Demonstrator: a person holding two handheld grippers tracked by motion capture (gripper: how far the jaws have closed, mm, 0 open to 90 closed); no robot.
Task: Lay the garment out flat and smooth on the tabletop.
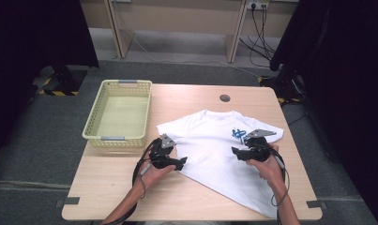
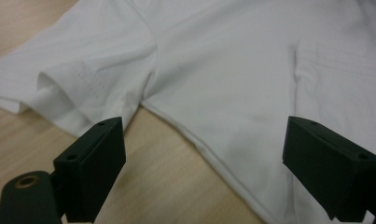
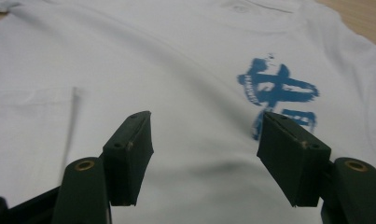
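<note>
Table [image 1: 107, 187]: T-shirt [image 1: 215, 140] flat between left tool [image 1: 183, 162], right tool [image 1: 234, 152].

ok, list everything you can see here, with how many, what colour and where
T-shirt: one, white with a blue print on the chest, spread flat on the right half of the table.
Basket: one, pale yellow, nothing in it, at the table's far left corner.
Table: one, light wood, with a round grey cap near the far edge.
Left gripper: one, black, jaws open, at the shirt's left edge below the sleeve.
Right gripper: one, black, jaws open, over the shirt near the print.
</note>
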